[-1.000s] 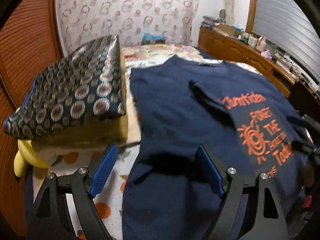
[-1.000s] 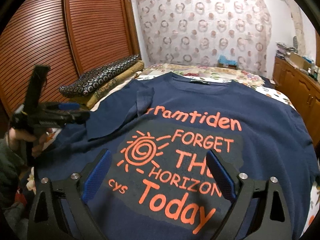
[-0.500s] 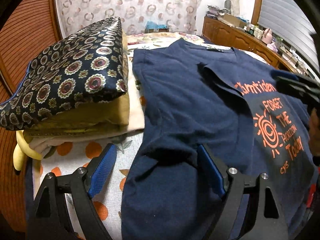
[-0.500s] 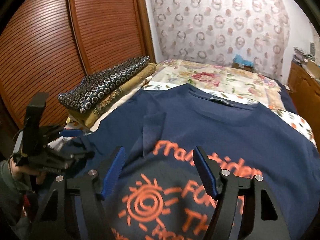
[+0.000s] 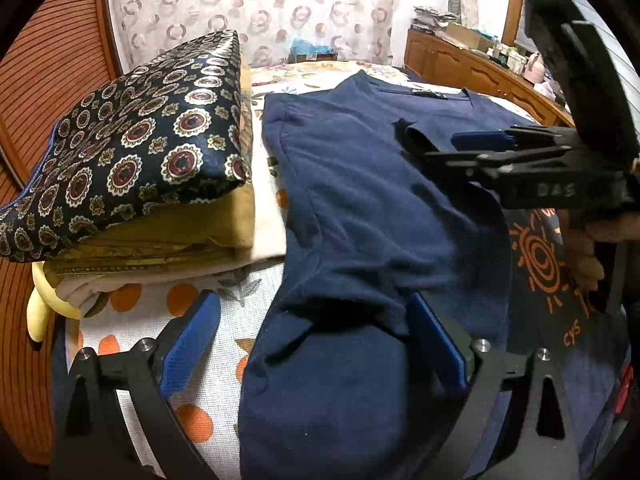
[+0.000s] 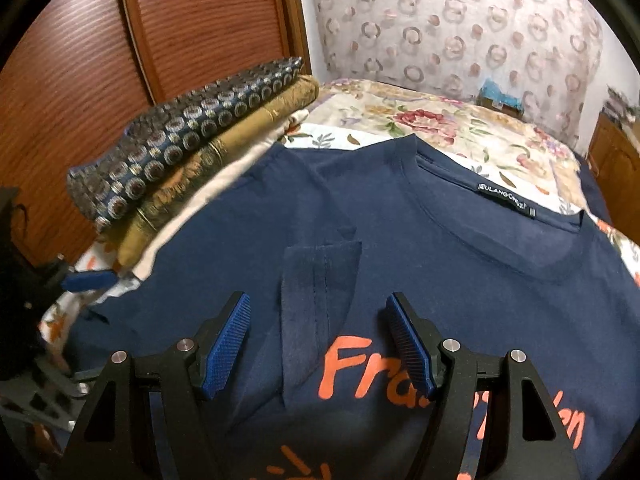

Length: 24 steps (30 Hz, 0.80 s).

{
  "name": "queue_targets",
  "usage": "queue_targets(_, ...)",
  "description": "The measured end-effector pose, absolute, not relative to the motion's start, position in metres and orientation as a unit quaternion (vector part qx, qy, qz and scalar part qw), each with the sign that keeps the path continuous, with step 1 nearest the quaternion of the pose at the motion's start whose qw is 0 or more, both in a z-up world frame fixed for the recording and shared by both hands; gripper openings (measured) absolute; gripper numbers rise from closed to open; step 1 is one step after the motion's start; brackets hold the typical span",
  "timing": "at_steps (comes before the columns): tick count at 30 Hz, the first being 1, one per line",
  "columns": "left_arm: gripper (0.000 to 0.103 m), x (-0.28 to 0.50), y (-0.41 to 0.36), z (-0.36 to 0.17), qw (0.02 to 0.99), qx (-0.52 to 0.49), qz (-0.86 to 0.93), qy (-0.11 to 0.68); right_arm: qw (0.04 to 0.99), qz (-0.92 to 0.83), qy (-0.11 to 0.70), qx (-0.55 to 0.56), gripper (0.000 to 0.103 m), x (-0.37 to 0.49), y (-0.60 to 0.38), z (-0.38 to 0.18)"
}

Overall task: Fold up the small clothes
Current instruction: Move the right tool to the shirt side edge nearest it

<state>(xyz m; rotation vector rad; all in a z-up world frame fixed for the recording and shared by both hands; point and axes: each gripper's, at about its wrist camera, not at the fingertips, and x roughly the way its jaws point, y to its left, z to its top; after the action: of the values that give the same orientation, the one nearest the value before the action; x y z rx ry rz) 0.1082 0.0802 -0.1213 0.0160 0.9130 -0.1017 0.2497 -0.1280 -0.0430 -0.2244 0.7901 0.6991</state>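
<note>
At the far left a ribbed reddish-brown wardrobe door (image 6: 80, 80) closes off the room, and beside it hangs a pale curtain (image 6: 460, 28) printed with rings. Below them lies a bed (image 6: 440, 120) under a floral spread of cream, pink and green, with a sheet (image 5: 192, 320) of orange dots nearer the camera. Against the door side of the bed sits a stack of folded cloth (image 5: 132, 168): a glossy dark piece with round medallions on top, a mustard layer under it, cream at the bottom, all with soft rounded fold edges. A wooden cabinet (image 5: 460, 60) crowded with clutter runs along the right wall.

The navy T-shirt (image 6: 440, 260) lies flat on the bed just beside the stack, neck toward the curtain, matte knit with orange lettering and a spiral sun. Its sleeve (image 6: 316, 312) is folded inward onto the chest, stitched hem showing.

The left gripper (image 5: 312, 344) stands spread wide, its jaws just having opened further, over the shirt's side edge, pinching nothing. The right gripper (image 6: 318, 344) has its ribbed blue pads apart on either side of the folded sleeve; whether they touch the fabric is hard to judge, but they do not seem to press it.
</note>
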Motion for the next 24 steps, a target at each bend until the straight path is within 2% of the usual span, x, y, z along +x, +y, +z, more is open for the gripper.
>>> queue_targets(12, 0.096, 0.109, 0.080, -0.122, 0.896, 0.007, -0.048, 0.441, 0.872, 0.285, 0.375, -0.131, 0.072, 0.248, -0.139, -0.042)
queue_targets(24, 0.097, 0.108, 0.081, -0.122, 0.896, 0.008, -0.048, 0.441, 0.900, 0.282, 0.325, -0.072, 0.072, 0.178, -0.227, -0.018)
